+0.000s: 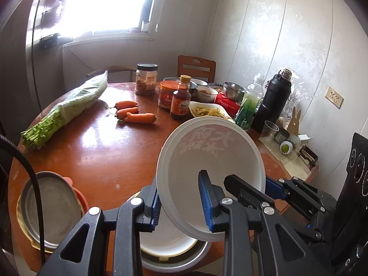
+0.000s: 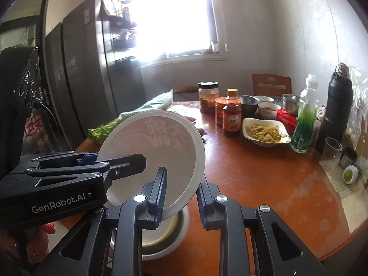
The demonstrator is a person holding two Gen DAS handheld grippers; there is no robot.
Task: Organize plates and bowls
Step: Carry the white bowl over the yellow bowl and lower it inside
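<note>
A white disposable bowl (image 1: 207,151) (image 2: 156,151) with faint printed characters hangs tilted above the round wooden table (image 1: 96,147). My left gripper (image 1: 181,204) is shut on its near rim, one pad inside and one outside. My right gripper (image 1: 250,184) comes in from the right and is shut on the rim beside it. In the right wrist view, my right gripper (image 2: 180,197) pinches the lower rim while the left gripper (image 2: 108,159) clamps the left rim. Directly below stands a steel bowl (image 1: 184,260) (image 2: 174,237) with a white bowl (image 1: 165,241) nested inside.
A steel plate (image 1: 53,209) rests on an orange bowl at the near left edge. Carrots (image 1: 135,113), bagged celery (image 1: 69,110), jars, a sauce bottle (image 1: 181,101), a noodle dish (image 2: 264,132), steel bowls, a green bottle and a black thermos (image 2: 335,105) crowd the far side.
</note>
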